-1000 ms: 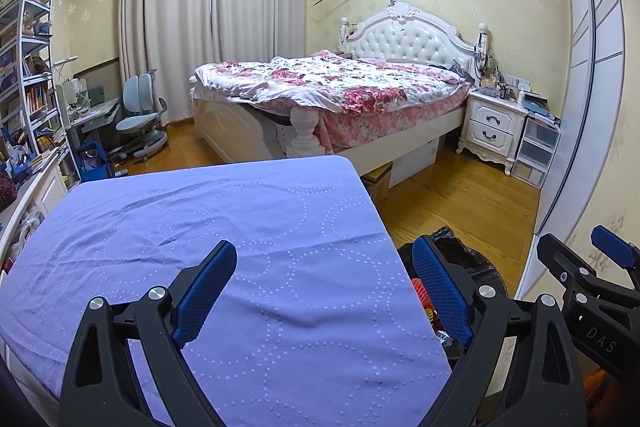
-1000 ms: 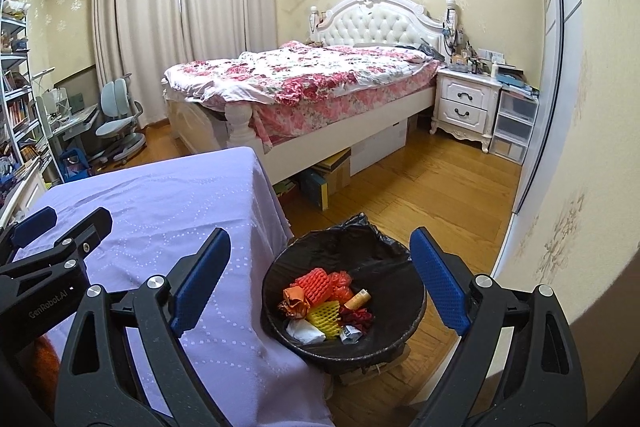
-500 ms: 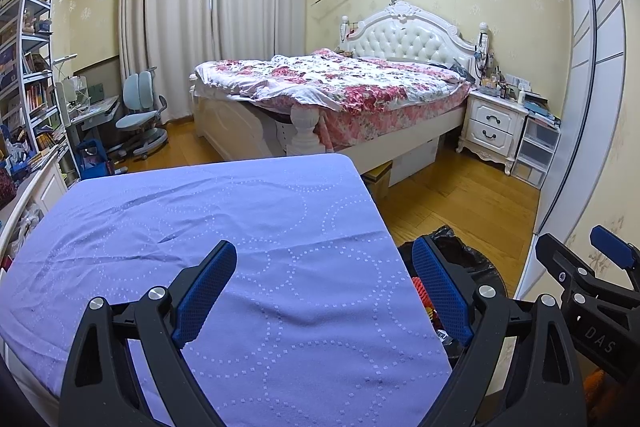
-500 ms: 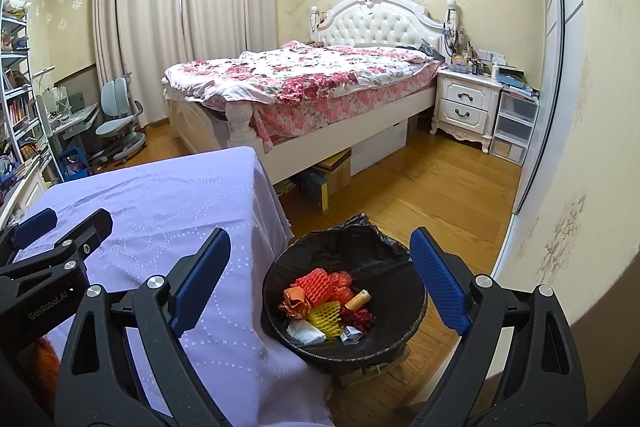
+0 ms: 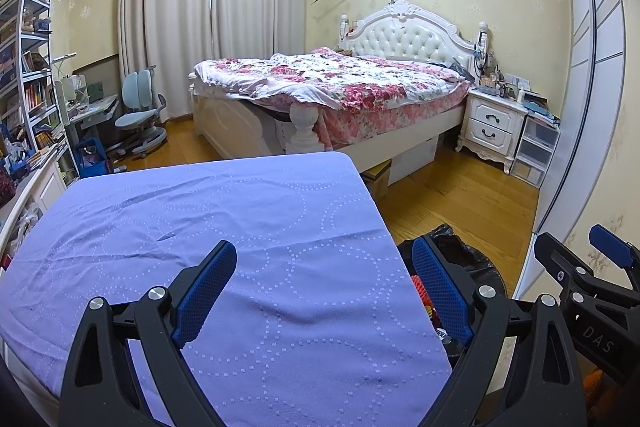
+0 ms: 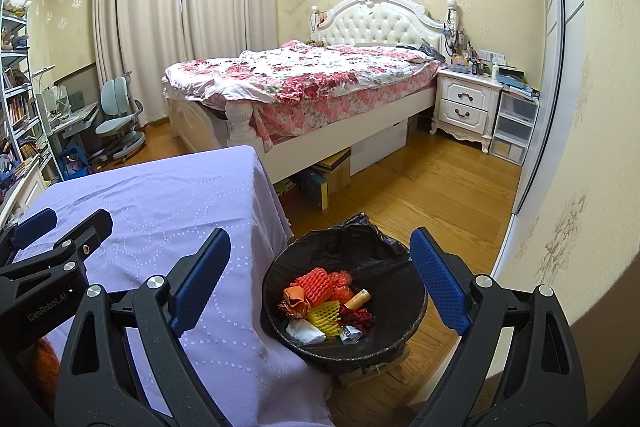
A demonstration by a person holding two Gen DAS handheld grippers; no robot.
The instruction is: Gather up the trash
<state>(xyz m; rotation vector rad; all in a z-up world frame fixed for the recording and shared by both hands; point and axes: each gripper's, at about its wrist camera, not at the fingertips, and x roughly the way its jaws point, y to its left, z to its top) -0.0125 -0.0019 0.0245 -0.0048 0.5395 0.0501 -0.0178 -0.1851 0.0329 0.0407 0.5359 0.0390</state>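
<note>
The lilac tablecloth (image 5: pixel 224 247) lies bare of litter, and with the foam nets and wrappers (image 6: pixel 326 301) already in the black-lined bin (image 6: pixel 400 259) beside it, collecting looks finished; left gripper (image 5: pixel 324 291) and right gripper (image 6: pixel 320 287) hang spread, empty.

Tablecloth (image 5: pixel 240 227): matt purple cloth w/ dotted ring pattern, lightly creased. Bin liner (image 6: pixel 360 247): glossy black plastic film, crinkled. Foam net (image 6: pixel 316 281) in bin: orange plastic mesh, rough. Floor (image 6: pixel 420 195): wood boards, semi-gloss. Left gripper (image 5: pixel 324 291), right gripper (image 6: pixel 320 283): matt black plastic frames, metal pins; blue textured pads (image 6: pixel 438 281).
</note>
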